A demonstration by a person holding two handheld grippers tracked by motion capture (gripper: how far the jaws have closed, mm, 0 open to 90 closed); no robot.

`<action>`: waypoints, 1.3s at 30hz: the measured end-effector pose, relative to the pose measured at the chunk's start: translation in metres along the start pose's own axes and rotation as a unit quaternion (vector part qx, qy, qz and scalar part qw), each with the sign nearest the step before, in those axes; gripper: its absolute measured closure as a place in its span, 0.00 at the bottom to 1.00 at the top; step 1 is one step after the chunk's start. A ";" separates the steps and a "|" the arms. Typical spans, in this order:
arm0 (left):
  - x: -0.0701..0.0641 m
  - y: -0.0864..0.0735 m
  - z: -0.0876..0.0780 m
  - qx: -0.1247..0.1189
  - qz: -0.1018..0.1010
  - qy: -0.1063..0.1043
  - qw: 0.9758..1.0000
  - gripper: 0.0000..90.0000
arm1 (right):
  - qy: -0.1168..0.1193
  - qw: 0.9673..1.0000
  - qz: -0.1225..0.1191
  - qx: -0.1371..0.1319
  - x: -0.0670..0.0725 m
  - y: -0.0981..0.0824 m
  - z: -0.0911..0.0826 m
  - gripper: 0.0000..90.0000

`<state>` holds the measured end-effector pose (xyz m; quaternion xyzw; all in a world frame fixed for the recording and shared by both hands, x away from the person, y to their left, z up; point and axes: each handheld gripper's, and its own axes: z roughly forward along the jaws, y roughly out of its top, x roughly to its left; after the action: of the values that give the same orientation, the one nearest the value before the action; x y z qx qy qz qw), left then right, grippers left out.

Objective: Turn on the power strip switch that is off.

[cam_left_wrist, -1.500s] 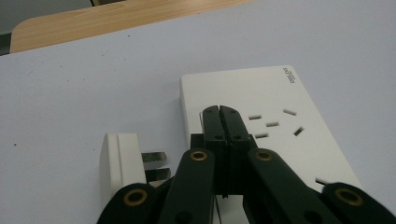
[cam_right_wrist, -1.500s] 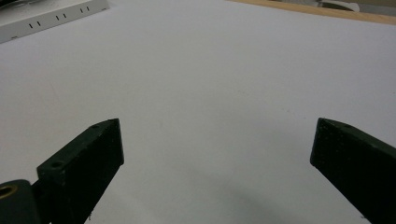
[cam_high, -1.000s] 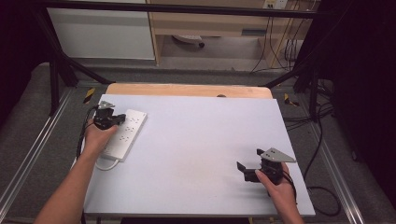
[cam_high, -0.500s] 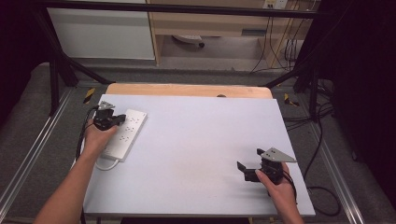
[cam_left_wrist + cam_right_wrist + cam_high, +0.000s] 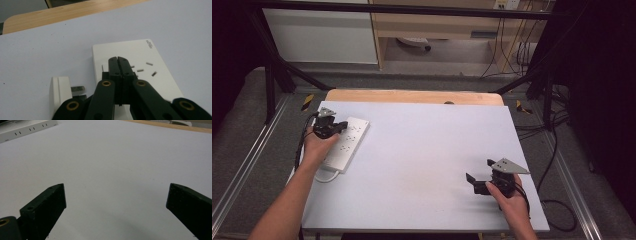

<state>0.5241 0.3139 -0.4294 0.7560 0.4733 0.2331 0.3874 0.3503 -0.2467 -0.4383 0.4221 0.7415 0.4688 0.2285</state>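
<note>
So the left claw (image 5: 117, 58) is pinched fully closed with nothing between its jaws, tips sitting right over the white power strip (image 5: 135, 72) at the left edge of the table (image 5: 422, 150). From the high view the strip (image 5: 346, 144) lies at a slant with its cord looping off the near end, and the left hand (image 5: 314, 150) is parked on top of it. There's also a white plug (image 5: 60, 93) lying loose on the table just beside the strip, prongs pointing toward the claw.

My guess is the plug is the thing to pick up, and that's where it could get sketchy. The plug is tucked low and very close to the claw's linkage, so opening the jaws there could nudge it sideways or push it against the strip. A closed claw pressing down could also skate the strip across that smooth surface (nothing is holding it).

Meanwhile the right claw (image 5: 476, 184) hangs spread wide over bare table, well apart from all this, so it's not bracing anything. If the strip slides, the cord may drag off the edge.
</note>
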 end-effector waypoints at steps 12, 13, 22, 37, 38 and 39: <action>0.002 0.002 -0.002 -0.012 -0.010 0.001 1.000 1.00 | 0.000 1.000 0.000 0.000 0.000 0.000 0.000 0.03; 0.002 0.002 -0.002 -0.014 -0.012 0.001 1.000 1.00 | 0.000 1.000 0.001 0.000 0.000 0.000 0.000 0.03; 0.002 0.005 -0.006 -0.023 -0.018 0.001 1.000 1.00 | 0.000 1.000 0.001 0.000 0.000 0.000 0.000 0.03; -0.007 0.014 -0.014 -0.045 -0.020 -0.012 0.999 0.95 | -0.001 1.000 0.000 0.001 0.000 0.000 0.001 0.03; -0.009 0.016 -0.014 -0.048 -0.021 -0.013 0.999 0.94 | -0.001 1.000 0.000 0.001 0.000 0.000 0.001 0.03; -0.010 0.017 -0.015 -0.049 -0.021 -0.016 0.998 0.94 | 0.000 1.000 0.000 0.001 0.000 0.000 0.001 0.03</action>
<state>0.5176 0.3059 -0.4066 0.7296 0.4706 0.2354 0.4368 0.3509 -0.2461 -0.4384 0.4223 0.7418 0.4680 0.2287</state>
